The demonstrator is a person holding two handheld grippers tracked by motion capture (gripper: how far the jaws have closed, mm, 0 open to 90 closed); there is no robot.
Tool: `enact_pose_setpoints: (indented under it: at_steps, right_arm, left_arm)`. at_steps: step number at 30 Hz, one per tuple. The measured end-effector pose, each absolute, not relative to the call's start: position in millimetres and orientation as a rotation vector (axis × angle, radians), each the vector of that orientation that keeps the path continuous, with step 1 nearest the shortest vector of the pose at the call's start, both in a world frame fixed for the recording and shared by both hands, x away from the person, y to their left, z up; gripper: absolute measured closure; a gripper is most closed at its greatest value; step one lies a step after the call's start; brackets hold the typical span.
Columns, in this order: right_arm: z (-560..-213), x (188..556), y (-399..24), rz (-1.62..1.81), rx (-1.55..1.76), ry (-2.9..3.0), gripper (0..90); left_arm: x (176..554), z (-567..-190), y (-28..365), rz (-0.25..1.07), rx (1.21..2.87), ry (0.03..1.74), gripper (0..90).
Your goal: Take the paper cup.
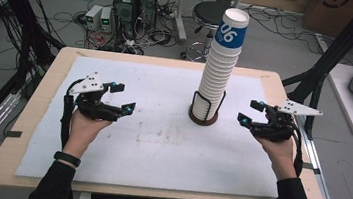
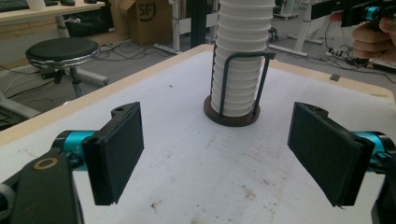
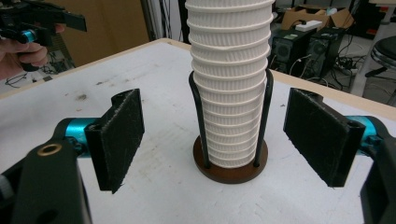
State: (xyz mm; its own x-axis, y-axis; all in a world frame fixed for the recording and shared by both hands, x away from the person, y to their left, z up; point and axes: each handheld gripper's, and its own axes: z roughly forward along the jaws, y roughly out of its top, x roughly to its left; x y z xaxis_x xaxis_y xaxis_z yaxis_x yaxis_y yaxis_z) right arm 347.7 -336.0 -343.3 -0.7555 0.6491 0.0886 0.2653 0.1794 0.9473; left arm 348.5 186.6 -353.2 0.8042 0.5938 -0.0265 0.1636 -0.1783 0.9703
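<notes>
We hold our left gripper (image 1: 123, 97) at nine o'clock on the white-covered wooden table (image 1: 159, 143), its black jaws apart with nothing between them. Our right gripper (image 1: 250, 113) sits at three o'clock, its jaws spread as well and empty. Between the two, a touch toward one o'clock of the table's centre, stands the tall stack of ribbed white paper cups (image 1: 217, 79), topped by a cup with a blue band (image 1: 231, 34). The stack rests upright in a round dark brown holder with black wire uprights (image 1: 203, 113). Both grippers point at the stack and stay apart from it. At twelve o'clock beyond the table stands a black round stool (image 1: 208, 12).
</notes>
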Motion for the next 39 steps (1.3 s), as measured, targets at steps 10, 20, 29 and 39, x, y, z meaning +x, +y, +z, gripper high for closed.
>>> enact_pose_setpoints:
  at_steps: [10, 20, 29, 39]
  right_arm:
    - [-343, 348, -336, 1.63, 0.866, 2.111, 20.5]
    - [-339, 346, -335, 1.648, 0.853, 2.094, 20.5]
    - [-331, 346, -334, 1.687, 0.837, 2.063, 20.5]
    - [-314, 355, -332, 1.738, 0.808, 2.034, 20.4]
  left_arm:
    - [348, -350, 187, 0.432, 1.738, 0.593, 18.4]
    - [347, -350, 186, 0.421, 1.748, 0.597, 18.5]
    - [348, -350, 186, 0.408, 1.746, 0.599, 18.4]
    - [348, -350, 184, 0.389, 1.748, 0.601, 18.5]
